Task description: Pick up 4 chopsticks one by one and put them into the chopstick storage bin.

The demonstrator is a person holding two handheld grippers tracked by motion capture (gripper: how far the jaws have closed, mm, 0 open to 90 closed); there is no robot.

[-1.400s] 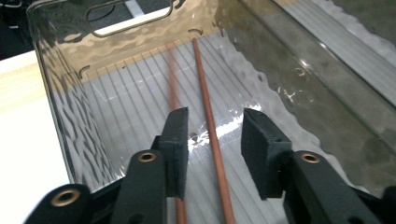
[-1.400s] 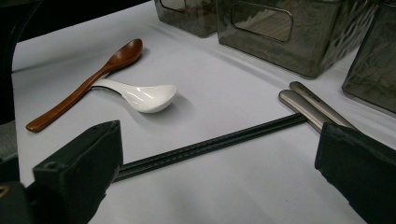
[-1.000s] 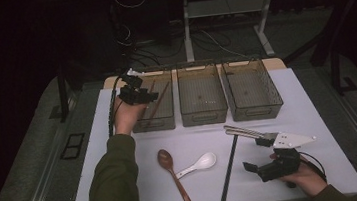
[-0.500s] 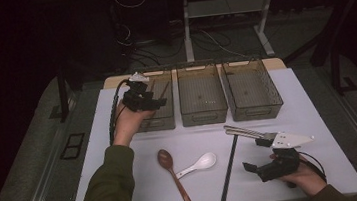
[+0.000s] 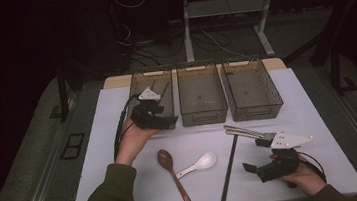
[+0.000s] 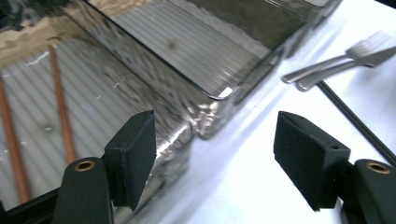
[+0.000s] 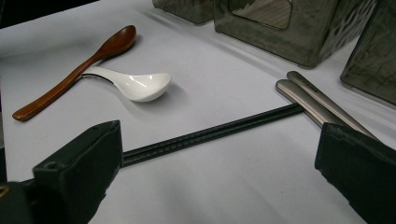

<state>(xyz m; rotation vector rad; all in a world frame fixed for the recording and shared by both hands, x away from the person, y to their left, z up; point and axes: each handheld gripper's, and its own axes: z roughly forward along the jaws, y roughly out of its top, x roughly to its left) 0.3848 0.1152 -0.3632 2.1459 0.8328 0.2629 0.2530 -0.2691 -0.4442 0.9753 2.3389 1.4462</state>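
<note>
- The left gripper (image 5: 151, 114) has drawn back toward frame bottom from the left bin (image 5: 156, 82), where brown chopsticks (image 6: 60, 112) lie.
- Its jaws, just opening, stand released, empty.
- The right gripper (image 5: 273, 163), lower right, unmoved: jaws wide, holding nothing, over black chopsticks (image 7: 210, 133).

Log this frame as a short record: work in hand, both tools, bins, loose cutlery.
work: sorting cutlery into bins
left tool: open, nothing between jaws, jaws just opened, at left bin
left bin contents: brown chopsticks
middle bin, right bin: nothing visible inside
right tool: open, holds nothing
on table: wooden spoon, white spoon, black chopsticks, metal cutlery
</note>
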